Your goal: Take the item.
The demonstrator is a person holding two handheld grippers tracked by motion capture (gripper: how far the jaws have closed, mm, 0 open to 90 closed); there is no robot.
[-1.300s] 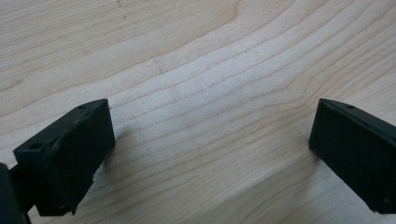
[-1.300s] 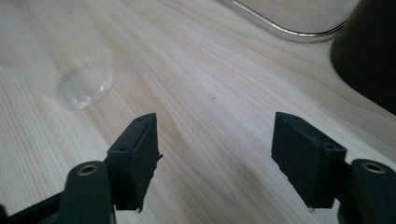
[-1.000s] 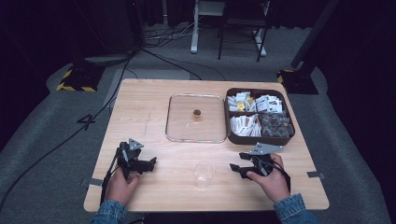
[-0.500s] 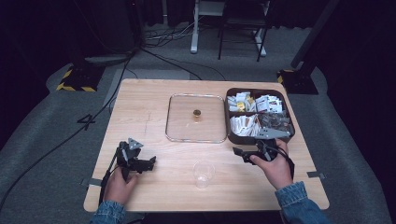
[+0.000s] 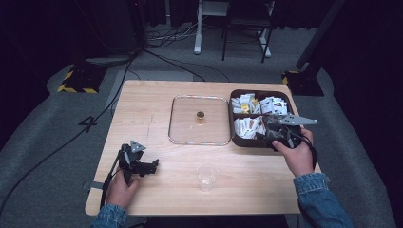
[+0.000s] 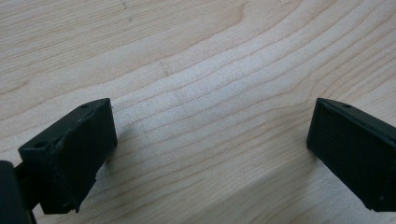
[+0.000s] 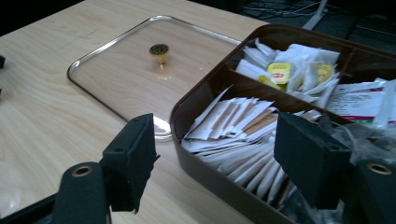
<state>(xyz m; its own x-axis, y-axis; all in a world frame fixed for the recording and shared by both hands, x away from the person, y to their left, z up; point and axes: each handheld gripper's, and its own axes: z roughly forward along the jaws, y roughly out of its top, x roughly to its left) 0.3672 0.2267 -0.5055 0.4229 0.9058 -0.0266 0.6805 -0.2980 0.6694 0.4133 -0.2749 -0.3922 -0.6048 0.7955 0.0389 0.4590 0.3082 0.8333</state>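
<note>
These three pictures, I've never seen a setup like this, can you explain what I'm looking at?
A person sits at a wooden table, holding a two-jaw gripper in each hand. One picture looks down from above; the other two come from cameras riding on the grippers, looking along their black jaws. The left gripper rests near the table's front left, jaws open over bare wood. The right gripper is open at the edge of a brown box holding packets in compartments. Beside the box lies a glass lid with a gold knob. A clear cup stands at the front. Nothing is held.

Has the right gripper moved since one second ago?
Yes. The right gripper moved away from the person, from beside the plastic cup up to the brown box.
</note>
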